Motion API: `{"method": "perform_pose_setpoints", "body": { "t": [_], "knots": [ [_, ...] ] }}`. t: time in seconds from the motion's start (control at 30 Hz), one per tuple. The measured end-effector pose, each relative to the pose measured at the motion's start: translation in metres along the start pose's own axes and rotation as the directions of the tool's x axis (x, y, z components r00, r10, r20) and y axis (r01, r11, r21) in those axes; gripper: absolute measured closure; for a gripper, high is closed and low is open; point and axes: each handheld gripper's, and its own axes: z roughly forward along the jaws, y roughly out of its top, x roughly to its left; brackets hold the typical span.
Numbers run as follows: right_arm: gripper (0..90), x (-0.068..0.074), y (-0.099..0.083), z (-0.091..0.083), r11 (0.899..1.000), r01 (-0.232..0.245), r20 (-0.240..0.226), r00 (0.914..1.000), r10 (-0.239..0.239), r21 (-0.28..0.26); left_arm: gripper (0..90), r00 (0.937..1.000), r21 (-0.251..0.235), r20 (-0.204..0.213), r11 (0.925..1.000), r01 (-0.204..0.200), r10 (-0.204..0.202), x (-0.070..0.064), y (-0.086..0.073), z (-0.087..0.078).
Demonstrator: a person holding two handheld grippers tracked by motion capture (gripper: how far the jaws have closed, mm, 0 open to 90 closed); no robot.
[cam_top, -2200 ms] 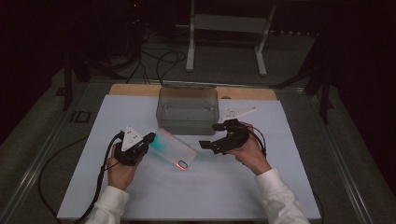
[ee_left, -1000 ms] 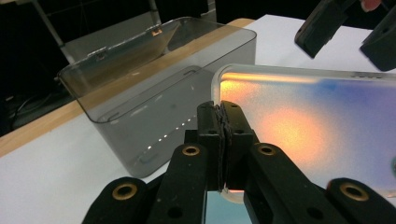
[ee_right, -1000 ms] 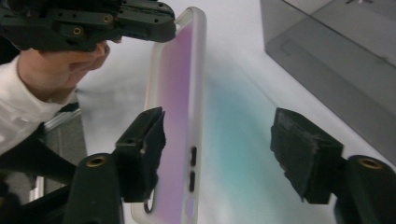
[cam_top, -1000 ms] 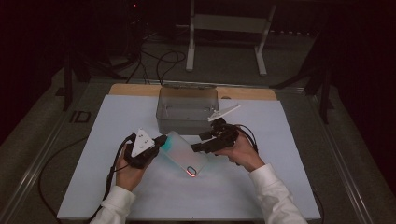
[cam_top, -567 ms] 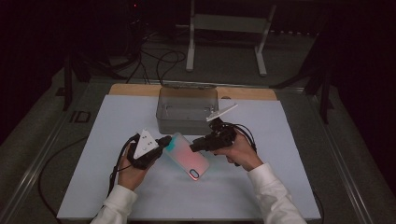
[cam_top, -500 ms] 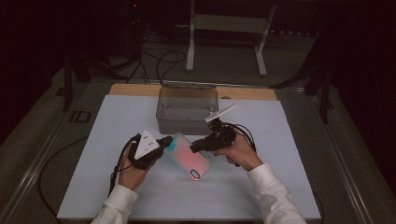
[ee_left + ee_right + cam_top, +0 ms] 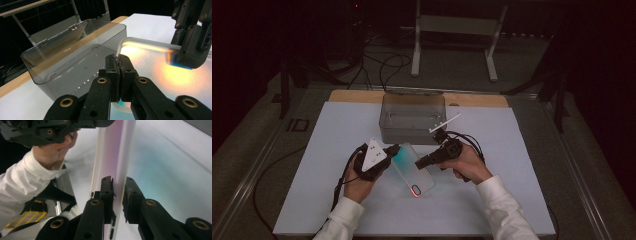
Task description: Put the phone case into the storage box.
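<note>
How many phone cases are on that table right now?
1. The phone case sits just in front of the clear plastic box, pinched at its edge by the left gripper and the right gripper. None seems hidden.

Dim room, cables on floor behind white-topped table

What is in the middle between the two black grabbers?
A see-through phone case spans between the left gripper and the right gripper, each clamping an edge. The high view shows it.
</note>
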Motion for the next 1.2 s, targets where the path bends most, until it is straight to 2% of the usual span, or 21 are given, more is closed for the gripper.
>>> {"method": "perform_pose_setpoints", "body": {
  "t": [0.07, 0.23, 0.27, 0.4, 0.57, 0.6, 0.7, 0.83, 1.03, 1.07, 1.2],
  "knots": [
    [81.5, 0.000, 0.000, 0.000, 0.999, -0.040, 0.002, 0.9992, 0.040, 0.006, 88.0, 1.0000, -0.001, 0.000, 1.0000, 0.000, 0.000, -0.001, 0.000, 0.000],
    [82.4, 0.002, -0.001, 0.000, 0.999, -0.049, 0.032, 0.9983, 0.049, -0.003, 87.1, 1.0000, -0.005, -0.005, 1.0000, 0.007, -0.007, -0.001, 0.001, 0.001],
    [82.7, 0.002, -0.001, 0.000, 0.998, -0.055, 0.050, 0.9972, 0.055, -0.007, 86.6, 1.0000, -0.002, -0.008, 1.0000, 0.006, -0.006, -0.001, 0.001, 0.001],
    [82.8, 0.002, -0.001, 0.001, 0.998, -0.066, 0.067, 0.9956, 0.066, -0.012, 83.6, 0.9997, -0.004, -0.002, 0.9997, 0.026, -0.026, -0.001, 0.000, 0.003],
    [82.8, 0.002, -0.001, 0.001, 0.997, -0.072, 0.076, 0.9944, 0.073, -0.013, 66.5, 0.9993, -0.004, 0.012, 0.9994, 0.036, -0.036, -0.001, 0.000, 0.003],
    [82.7, 0.002, -0.001, 0.001, 0.997, -0.073, 0.075, 0.9945, 0.074, -0.012, 66.5, 0.9984, -0.003, 0.021, 0.9986, 0.053, -0.053, 0.000, -0.001, 0.003],
    [82.7, 0.002, -0.001, 0.000, 0.997, -0.071, 0.077, 0.9944, 0.072, -0.019, 59.0, 0.9960, -0.004, 0.036, 0.9966, 0.082, -0.082, 0.003, -0.001, 0.003],
    [82.7, 0.001, -0.001, -0.001, 0.997, -0.070, 0.079, 0.9943, 0.072, -0.023, 53.8, 0.9942, 0.008, 0.038, 0.9949, 0.101, -0.101, 0.005, -0.002, 0.002],
    [82.6, 0.002, -0.001, -0.001, 0.997, -0.068, 0.087, 0.9938, 0.070, -0.021, 38.8, 0.9924, 0.002, 0.019, 0.9926, 0.122, -0.122, 0.007, -0.002, 0.000],
    [82.7, 0.002, 0.000, -0.002, 0.997, -0.070, 0.091, 0.9933, 0.072, -0.020, 34.3, 0.9915, -0.001, -0.005, 0.9915, 0.130, -0.130, 0.007, -0.003, -0.001],
    [82.6, 0.001, 0.000, -0.003, 0.997, -0.071, 0.097, 0.9927, 0.073, -0.024, 25.2, 0.9887, -0.005, -0.023, 0.9890, 0.148, -0.148, 0.009, -0.005, -0.004]
  ]
}}
